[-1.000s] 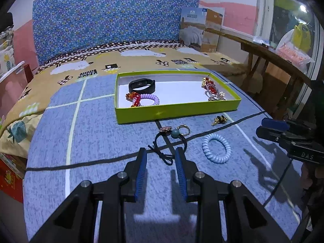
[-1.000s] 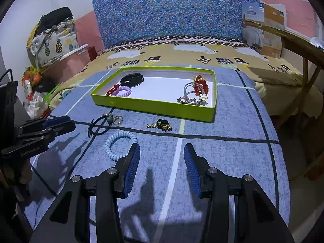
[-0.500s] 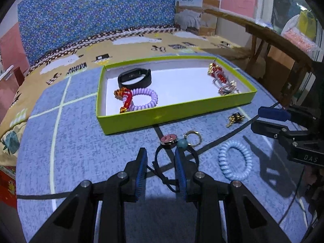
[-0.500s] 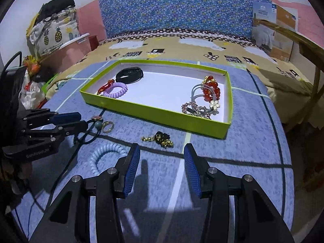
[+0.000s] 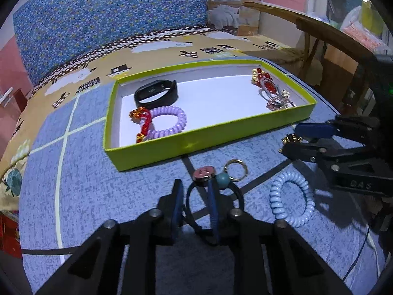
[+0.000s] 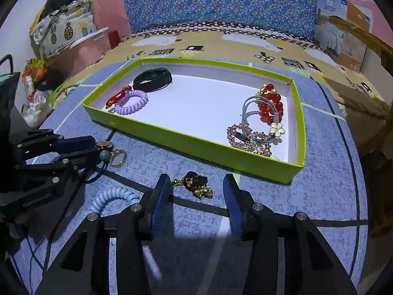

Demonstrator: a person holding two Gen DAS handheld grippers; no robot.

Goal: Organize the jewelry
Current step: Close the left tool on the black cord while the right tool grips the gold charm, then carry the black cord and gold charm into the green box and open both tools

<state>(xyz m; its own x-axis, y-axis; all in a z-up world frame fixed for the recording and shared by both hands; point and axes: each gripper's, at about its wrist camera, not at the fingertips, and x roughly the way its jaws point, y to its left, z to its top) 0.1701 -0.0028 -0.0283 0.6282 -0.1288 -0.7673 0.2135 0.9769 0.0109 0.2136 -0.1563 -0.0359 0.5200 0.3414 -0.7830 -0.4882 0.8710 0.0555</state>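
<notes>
A green tray (image 5: pixel 208 136) with a white floor holds a black band (image 5: pixel 156 93), a purple coil tie (image 5: pixel 169 123), a red charm and red beads (image 5: pixel 266 84). My left gripper (image 5: pixel 195 196) is open, its fingers straddling the black cord loop (image 5: pixel 235 191) with a pink charm, teal bead (image 5: pixel 222 179) and gold ring. My right gripper (image 6: pixel 196 196) is open, low over the gold and black trinket (image 6: pixel 196 184), just in front of the tray (image 6: pixel 196 145). A light blue coil tie (image 5: pixel 292 201) lies between the grippers; it also shows in the right wrist view (image 6: pixel 113 198).
The work lies on a blue sheet with dark and pale lines (image 5: pixel 86 184), over a bed with a patterned blue headboard (image 5: pixel 98 24). A wooden chair (image 5: pixel 326 44) stands at the right. Bags (image 6: pixel 63 32) sit at the left.
Both grippers have moved forward and down toward the loose items. My left fingers now straddle the black cord loop. My right fingers now flank the gold trinket.
</notes>
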